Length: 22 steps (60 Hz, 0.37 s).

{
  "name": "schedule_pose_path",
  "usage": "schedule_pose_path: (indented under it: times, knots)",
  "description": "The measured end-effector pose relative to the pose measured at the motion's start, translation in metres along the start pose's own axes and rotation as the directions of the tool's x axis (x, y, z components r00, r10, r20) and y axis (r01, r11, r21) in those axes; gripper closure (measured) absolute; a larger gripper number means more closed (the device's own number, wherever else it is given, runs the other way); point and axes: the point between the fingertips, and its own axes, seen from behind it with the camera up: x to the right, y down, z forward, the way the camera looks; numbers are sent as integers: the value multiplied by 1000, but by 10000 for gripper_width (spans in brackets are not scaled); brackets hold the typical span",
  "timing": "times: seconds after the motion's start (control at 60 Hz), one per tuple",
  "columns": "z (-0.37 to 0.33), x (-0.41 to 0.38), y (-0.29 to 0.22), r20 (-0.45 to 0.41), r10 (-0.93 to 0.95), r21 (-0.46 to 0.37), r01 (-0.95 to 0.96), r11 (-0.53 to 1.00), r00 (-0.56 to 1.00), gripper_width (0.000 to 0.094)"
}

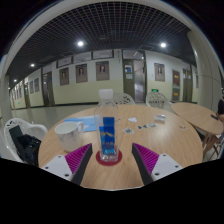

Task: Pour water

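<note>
A clear plastic water bottle point(108, 124) with a blue label and white cap stands upright on a red coaster point(108, 157) on the round wooden table point(150, 135). A white cup point(67, 135) stands on the table to its left. My gripper point(109, 158) is open, its two fingers with magenta pads point(77, 157) wide apart at either side of the bottle's base. The bottle stands just ahead of and between the fingertips, with a gap on each side.
Small objects point(160, 119) lie on the table's far right part. White chairs point(24, 132) stand at the left and beyond the table point(155, 100). A second wooden table point(200, 115) is at the right. A corridor with doors lies behind.
</note>
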Motion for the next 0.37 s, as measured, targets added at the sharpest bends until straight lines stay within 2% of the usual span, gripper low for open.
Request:
schedule_pose_path:
  times: [0.017,0.117,0.367]
  knots:
    - [-16,3,24,1,7,-6,-7,1000,1000,93]
    - [-51,-17,25,24,64,-58,-63,996,998,86]
    - [-100,-122,-34,272,198,-95,-178,979,942,92]
